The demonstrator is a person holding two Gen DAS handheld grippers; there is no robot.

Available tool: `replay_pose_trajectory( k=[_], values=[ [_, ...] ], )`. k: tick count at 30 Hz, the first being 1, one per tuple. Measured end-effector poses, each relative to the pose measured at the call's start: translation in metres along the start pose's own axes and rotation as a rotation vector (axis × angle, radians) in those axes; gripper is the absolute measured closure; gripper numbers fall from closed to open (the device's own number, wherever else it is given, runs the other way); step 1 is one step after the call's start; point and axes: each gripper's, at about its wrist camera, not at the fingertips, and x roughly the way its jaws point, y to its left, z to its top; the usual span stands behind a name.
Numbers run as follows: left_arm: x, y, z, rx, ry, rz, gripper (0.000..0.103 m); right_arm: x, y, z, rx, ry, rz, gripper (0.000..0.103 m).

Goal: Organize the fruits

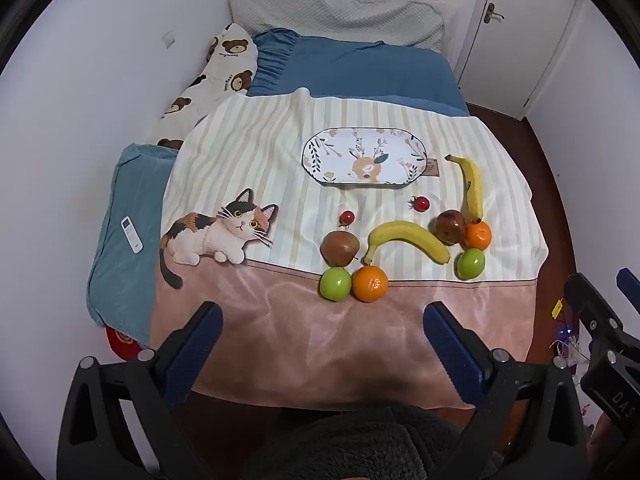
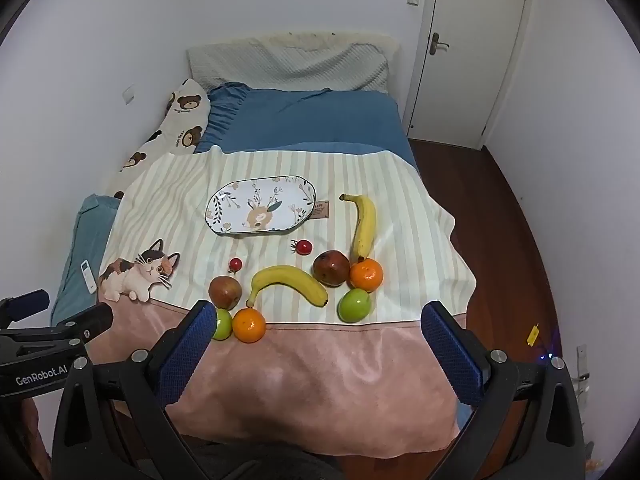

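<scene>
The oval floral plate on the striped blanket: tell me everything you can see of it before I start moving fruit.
The oval white plate with leaf, flower and deer-like motifs looks glazed ceramic, with a thin dark rim. It lies flat and empty on the cream striped blanket, past the fruit. Nothing rests in it; no fruit or gripper touches it. A small brown fabric label on the blanket sits at its right end. The nearest fruit is a small red tomato, apart from its rim.
</scene>
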Motion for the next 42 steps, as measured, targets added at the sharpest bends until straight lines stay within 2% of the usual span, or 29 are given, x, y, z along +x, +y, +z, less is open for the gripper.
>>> replay_pose_trajectory(
  k=[16,42],
  values=[
    [0.001,-0.002,-0.003,0.001,-0.002,0.0,0.0,0.005,0.001,0.004,0.026,0.031,0.035,0.0],
    [0.003,-0.003,0.002,0.003,-0.003,-0.002,0.0,0.008,0.004,0.003,0.031,0.032,0.034,0.0]
  ],
)
